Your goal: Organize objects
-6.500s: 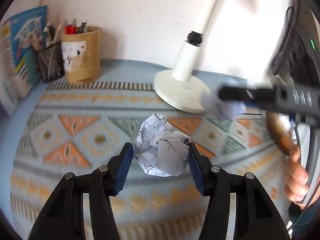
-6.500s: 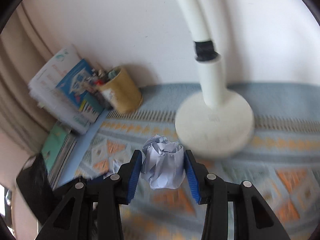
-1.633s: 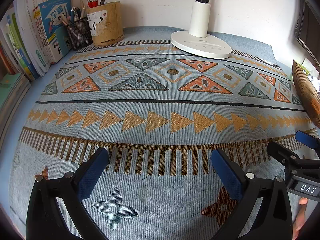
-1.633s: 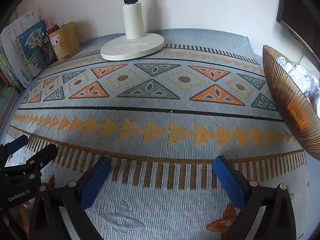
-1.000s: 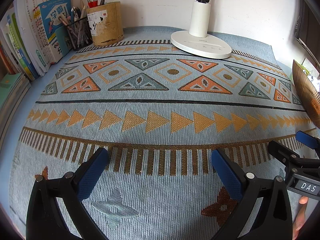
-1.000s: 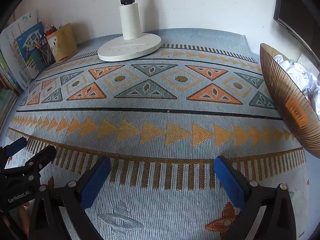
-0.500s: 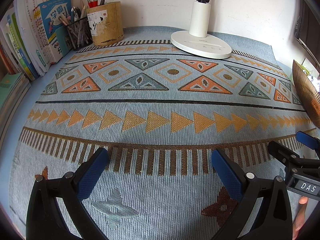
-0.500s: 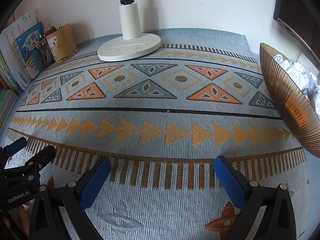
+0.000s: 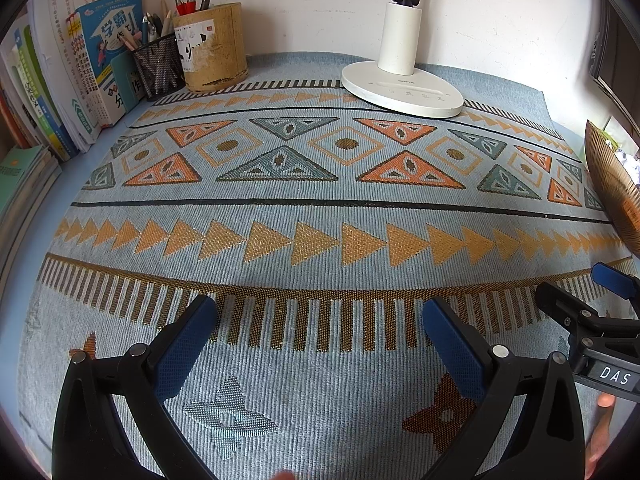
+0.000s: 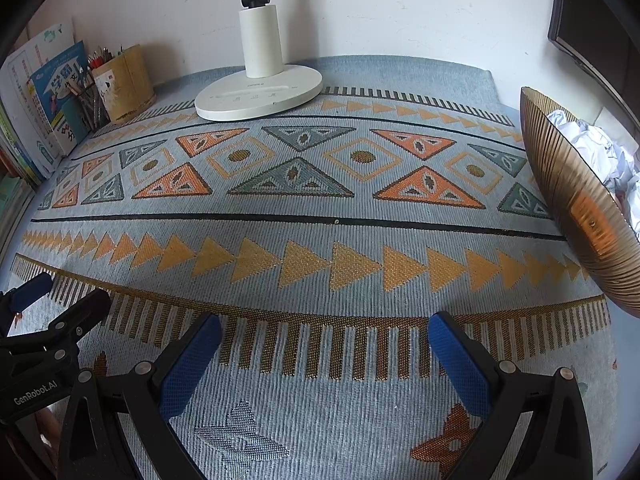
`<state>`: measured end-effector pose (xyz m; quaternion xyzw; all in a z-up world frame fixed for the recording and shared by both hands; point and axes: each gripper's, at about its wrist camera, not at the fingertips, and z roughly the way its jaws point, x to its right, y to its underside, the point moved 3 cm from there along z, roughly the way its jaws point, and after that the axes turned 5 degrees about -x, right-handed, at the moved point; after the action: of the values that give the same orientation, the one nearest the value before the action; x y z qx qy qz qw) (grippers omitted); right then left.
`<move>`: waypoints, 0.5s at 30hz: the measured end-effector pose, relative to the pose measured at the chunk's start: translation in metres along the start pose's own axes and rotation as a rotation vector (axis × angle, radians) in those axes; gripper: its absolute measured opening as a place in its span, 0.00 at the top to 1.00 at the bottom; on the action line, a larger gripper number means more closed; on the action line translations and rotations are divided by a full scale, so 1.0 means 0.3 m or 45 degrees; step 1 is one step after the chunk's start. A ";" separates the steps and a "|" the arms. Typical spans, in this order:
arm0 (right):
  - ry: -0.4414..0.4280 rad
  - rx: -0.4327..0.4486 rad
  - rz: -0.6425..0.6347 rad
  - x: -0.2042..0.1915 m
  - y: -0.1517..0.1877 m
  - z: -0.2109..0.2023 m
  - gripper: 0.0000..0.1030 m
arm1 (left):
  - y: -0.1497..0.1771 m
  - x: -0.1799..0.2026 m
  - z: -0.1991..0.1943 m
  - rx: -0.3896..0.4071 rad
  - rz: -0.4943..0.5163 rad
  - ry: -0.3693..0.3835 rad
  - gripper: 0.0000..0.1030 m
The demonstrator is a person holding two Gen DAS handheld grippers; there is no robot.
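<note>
A woven mat (image 9: 320, 208) with orange triangles, grey-blue diamonds and a fringe-like band of bars covers the surface, and its broad middle lies bare. At the mat's far edge stands a smooth white lamp (image 9: 402, 80) on an oval base. At its far left corner sit a rough tan pen pot (image 9: 210, 46) and a black mesh cup (image 9: 158, 64), with upright books (image 9: 60, 68) beside them. Off the mat's right edge a ribbed, coppery bowl (image 10: 576, 200) holds crumpled white paper (image 10: 596, 152). The left claw (image 9: 316, 332) and the right claw (image 10: 324, 348) hover over the mat's near fringe, blue pads spread wide, gripping nothing.
</note>
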<state>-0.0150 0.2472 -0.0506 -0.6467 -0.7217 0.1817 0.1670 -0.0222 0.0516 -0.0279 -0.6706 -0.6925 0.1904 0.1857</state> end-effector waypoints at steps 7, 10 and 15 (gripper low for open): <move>0.008 0.017 0.023 0.001 0.008 -0.004 0.00 | 0.000 -0.001 0.000 -0.001 -0.002 0.002 0.00; -0.009 0.061 0.001 0.003 0.013 -0.007 0.00 | 0.002 -0.002 0.001 0.000 -0.002 0.002 0.00; -0.005 0.059 -0.002 -0.001 0.018 -0.011 0.00 | 0.002 -0.002 0.001 0.000 -0.003 0.003 0.00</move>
<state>-0.0088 0.2474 -0.0503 -0.6418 -0.7181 0.1993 0.1807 -0.0219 0.0510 -0.0284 -0.6701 -0.6930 0.1892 0.1867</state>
